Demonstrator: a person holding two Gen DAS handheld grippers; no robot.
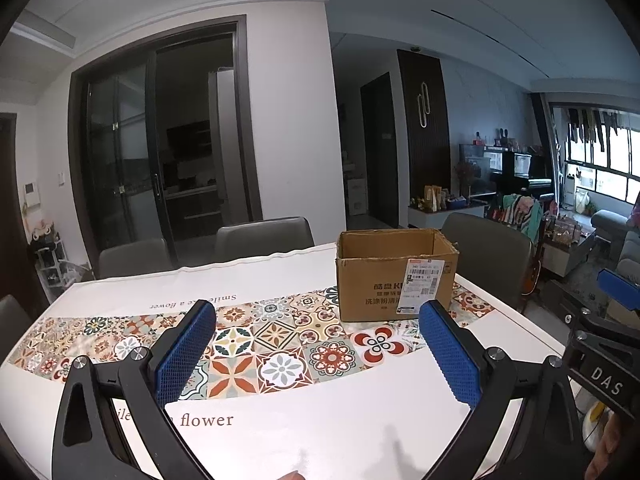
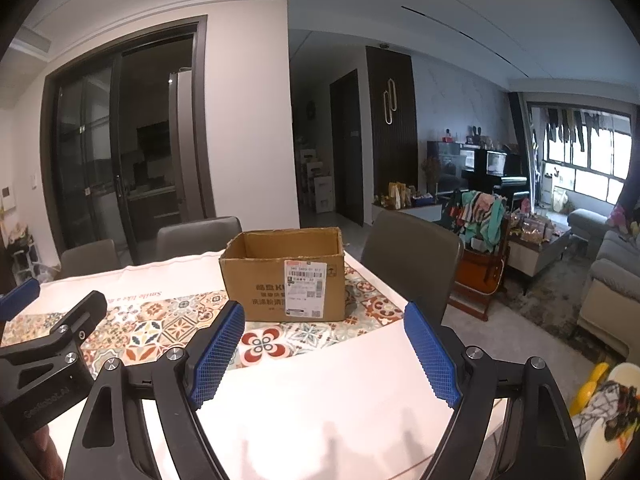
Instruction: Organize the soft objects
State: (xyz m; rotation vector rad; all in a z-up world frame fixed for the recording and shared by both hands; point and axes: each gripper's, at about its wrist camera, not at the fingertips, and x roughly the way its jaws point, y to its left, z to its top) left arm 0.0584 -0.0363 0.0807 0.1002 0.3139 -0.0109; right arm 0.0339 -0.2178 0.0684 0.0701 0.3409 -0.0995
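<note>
White walls (image 2: 248, 120) and a white ceiling (image 1: 440, 8) enclose the room. A dark glass sliding door (image 2: 120, 152) stands far left. Grey chairs (image 2: 412, 256) ring the counter (image 2: 320, 392). Far right, daylight enters through windows (image 2: 580, 164) hung with laundry, beside a black piano (image 2: 496, 172) and a grey sofa (image 2: 612, 280).

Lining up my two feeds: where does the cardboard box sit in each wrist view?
Left wrist: cardboard box right of centre, on the tiled runner, beyond the right finger.
Right wrist: cardboard box just left of centre, between the fingers' tips.
Shared landmark: the white shipping label on its front.
</note>
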